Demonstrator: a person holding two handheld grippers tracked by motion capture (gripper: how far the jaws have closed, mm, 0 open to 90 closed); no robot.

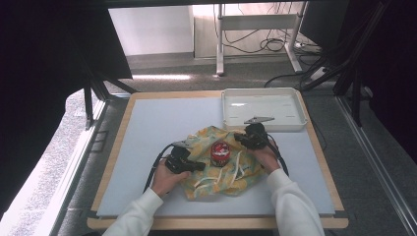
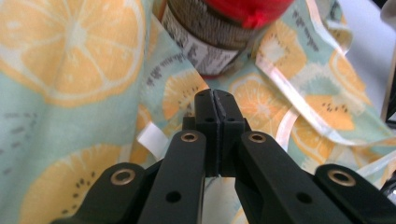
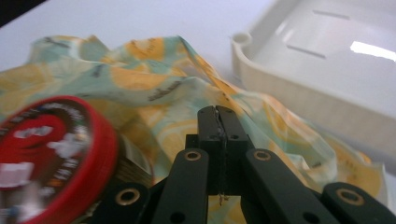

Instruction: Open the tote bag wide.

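A red-lidded jar point(image 1: 220, 153) is standing on a citrus-print cloth bag point(image 1: 206, 184) at the middle of the worktop point(image 1: 157, 128); the left gripper point(image 2: 215, 100) and right gripper point(image 3: 217, 116) are flanking it, jaws pressed together, seemingly pinching fabric; lifting both edges evenly should wrap the jar; a white tray point(image 1: 290, 125) is sitting behind, cables trailing on the floor beyond.

A wooden-edged table topped with a pale grey mat point(image 1: 162, 142) carries a citrus-print fabric bag point(image 1: 223, 172) (centre frame) and a white plastic tray point(image 1: 262, 93), upper right.

Red-lidded jar point(image 1: 221, 153) upright on citrus-print cloth point(image 1: 206, 139)
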